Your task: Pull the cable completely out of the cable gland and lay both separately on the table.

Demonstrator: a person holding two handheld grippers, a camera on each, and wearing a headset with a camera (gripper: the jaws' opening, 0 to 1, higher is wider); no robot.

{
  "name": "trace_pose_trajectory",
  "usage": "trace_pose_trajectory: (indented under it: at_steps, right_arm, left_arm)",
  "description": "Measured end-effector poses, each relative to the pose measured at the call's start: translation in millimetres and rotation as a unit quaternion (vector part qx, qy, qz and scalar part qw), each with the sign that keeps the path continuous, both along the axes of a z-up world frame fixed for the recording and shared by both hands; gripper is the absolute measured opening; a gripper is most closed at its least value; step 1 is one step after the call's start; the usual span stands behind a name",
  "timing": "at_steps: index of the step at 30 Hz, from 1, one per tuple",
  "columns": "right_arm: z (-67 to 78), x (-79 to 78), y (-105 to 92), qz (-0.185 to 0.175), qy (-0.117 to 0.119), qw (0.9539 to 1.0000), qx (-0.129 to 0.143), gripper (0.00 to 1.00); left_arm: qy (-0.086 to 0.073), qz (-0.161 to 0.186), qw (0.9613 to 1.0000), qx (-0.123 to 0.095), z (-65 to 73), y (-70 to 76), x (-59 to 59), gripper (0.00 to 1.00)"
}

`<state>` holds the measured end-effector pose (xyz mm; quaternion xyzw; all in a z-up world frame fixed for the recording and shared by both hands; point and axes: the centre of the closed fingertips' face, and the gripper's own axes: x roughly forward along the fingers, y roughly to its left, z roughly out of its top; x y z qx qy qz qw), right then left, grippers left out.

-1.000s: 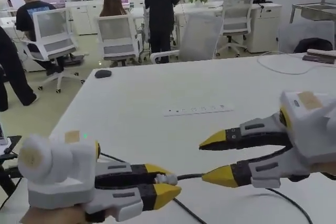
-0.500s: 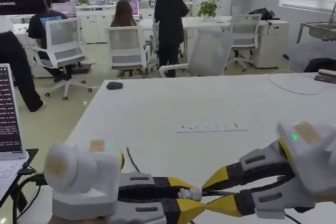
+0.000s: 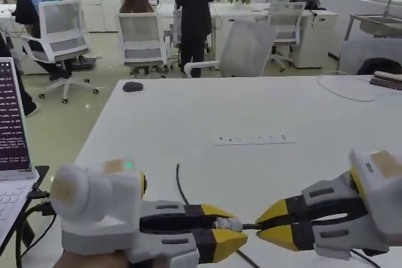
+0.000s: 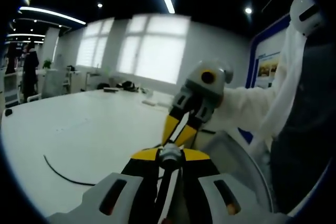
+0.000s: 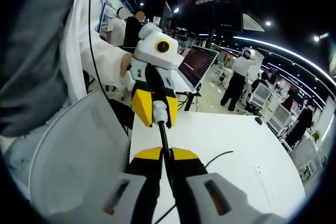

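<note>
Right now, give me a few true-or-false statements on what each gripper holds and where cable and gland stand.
1. The left gripper is shut on the white cable gland. True.
2. The right gripper is open. False: it is shut on the black cable.
3. The cable is fully out of the gland. False: it runs into the gland.
4. A white power strip lies on the table. True.
</note>
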<state>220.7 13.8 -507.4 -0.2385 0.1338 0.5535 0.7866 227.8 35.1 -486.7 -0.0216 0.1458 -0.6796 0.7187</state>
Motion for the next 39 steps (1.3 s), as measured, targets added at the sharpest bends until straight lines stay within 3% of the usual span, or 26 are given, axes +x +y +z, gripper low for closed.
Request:
trace_pose_trajectory:
  at_steps: [5,10,14,17,21,24,27,35,39]
  right_arm:
    - [4.4,1.8,-16.7,-0.012,-0.001,0.9999,0.011,0.04]
    - [5.7,-0.1,-36.0,-0.009,-0.004,0.9998,0.015,0.04]
    - [2.7,-4.4,-61.3,0.009,-0.003,0.9999,-0.003,0.04]
    - [3.9,-6.3,-73.7,0.022,-0.003,0.9998,0.002,0.03]
    - [-0.3,-3.8,-85.7,0.019,0.000,0.9998,0.001,0.04]
    - [-1.9,-7.1,-92.0,0.026,-0.002,0.9997,0.003,0.04]
    - [-1.2,-9.1,-97.6,0.026,0.002,0.9994,0.021,0.04]
    - [-4.5,-11.4,-109.4,0.021,0.006,0.9995,0.023,0.05]
    - [-5.4,-11.6,-108.9,0.018,0.020,0.9991,0.032,0.06]
  left_arm:
    - [-0.017,0.005,0.9998,0.001,6.0,2.5,-1.2,0.17]
    - [-0.023,0.024,0.9995,0.001,11.3,2.2,-0.8,0.17]
    - [-0.032,0.030,0.9988,0.021,6.3,-7.8,-2.2,0.17]
    - [-0.035,0.035,0.9987,0.015,10.0,-18.9,-6.0,0.17]
    - [-0.038,0.048,0.9978,0.023,9.3,-35.2,-10.2,0.17]
    - [-0.048,0.046,0.9974,0.028,12.1,-41.3,-12.5,0.17]
    - [-0.045,0.051,0.9972,0.031,11.6,-45.5,-12.4,0.17]
    - [-0.036,0.053,0.9977,0.023,11.9,-59.2,-18.2,0.17]
    - [-0.029,0.055,0.9979,0.016,12.5,-62.2,-22.2,0.17]
